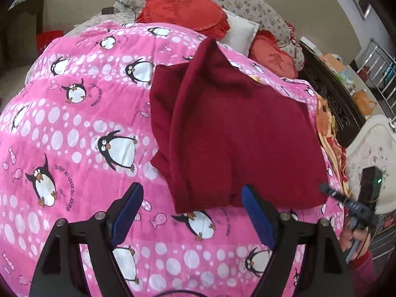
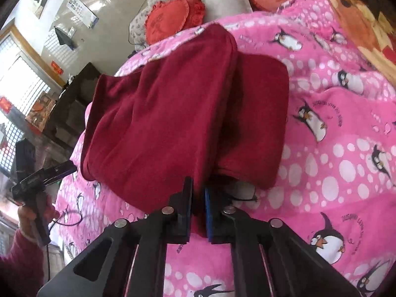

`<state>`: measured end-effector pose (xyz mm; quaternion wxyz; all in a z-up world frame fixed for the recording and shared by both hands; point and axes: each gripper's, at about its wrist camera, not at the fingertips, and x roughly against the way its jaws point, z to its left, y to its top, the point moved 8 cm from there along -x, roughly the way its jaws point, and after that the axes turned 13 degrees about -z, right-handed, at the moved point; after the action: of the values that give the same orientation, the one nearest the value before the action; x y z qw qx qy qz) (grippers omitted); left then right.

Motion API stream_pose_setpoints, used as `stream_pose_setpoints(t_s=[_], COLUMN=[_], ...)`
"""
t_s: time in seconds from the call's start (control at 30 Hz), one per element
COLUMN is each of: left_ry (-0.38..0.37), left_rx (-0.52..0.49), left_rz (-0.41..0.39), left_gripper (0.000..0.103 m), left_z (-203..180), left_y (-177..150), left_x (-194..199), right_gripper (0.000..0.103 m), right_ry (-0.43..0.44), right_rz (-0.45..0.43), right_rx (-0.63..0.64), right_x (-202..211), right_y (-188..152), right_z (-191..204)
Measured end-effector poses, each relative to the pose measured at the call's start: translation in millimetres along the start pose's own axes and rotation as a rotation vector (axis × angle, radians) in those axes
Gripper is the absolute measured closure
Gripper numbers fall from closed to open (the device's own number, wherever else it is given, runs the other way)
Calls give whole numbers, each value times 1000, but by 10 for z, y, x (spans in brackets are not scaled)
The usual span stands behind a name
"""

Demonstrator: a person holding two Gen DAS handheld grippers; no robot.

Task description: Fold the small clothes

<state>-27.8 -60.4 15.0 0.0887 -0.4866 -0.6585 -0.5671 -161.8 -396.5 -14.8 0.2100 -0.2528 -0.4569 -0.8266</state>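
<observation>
A dark red garment (image 1: 237, 123) lies partly folded on a pink penguin quilt (image 1: 74, 128), one layer doubled over along its left side. My left gripper (image 1: 192, 187) hangs open just above the garment's near hem, one blue pad on each side and nothing between them. In the right wrist view the right gripper (image 2: 197, 186) is shut on the near edge of the garment (image 2: 160, 113), with cloth pinched between its pads. The right gripper (image 1: 356, 198) also shows at the garment's near right corner, held by a hand (image 1: 356, 237). The left gripper (image 2: 37, 175) appears at the left edge.
Red heart-shaped cushions (image 1: 188, 7) and a white pillow (image 1: 240, 32) lie at the head of the bed. An orange patterned blanket (image 1: 329, 123) borders the quilt's right side, beside dark carved furniture (image 1: 331, 94) and a metal rack (image 1: 378, 74). A dark cabinet (image 2: 71, 106) stands by the windows.
</observation>
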Motion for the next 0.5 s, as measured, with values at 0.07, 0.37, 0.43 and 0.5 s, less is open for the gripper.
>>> stream_pose_setpoints(t_s=[0.07, 0.37, 0.43, 0.5], left_ry=[-9, -16, -47, -64], left_rx=[-18, -41, -52, -68], left_rz=[4, 64, 112, 136], left_gripper=[18, 30, 54, 69], left_z=[-15, -9, -22, -48], left_y=[-44, -224, -260, -272], left_x=[14, -310, -391, -431], right_gripper=[103, 103, 103, 103], right_ry=[15, -59, -50, -44], right_rz=[-50, -20, -29, -39], right_rx=[1, -53, -76, -93], right_x=[208, 247, 256, 274], right_y=[97, -4, 3, 38], right_z=[28, -303, -328, -343])
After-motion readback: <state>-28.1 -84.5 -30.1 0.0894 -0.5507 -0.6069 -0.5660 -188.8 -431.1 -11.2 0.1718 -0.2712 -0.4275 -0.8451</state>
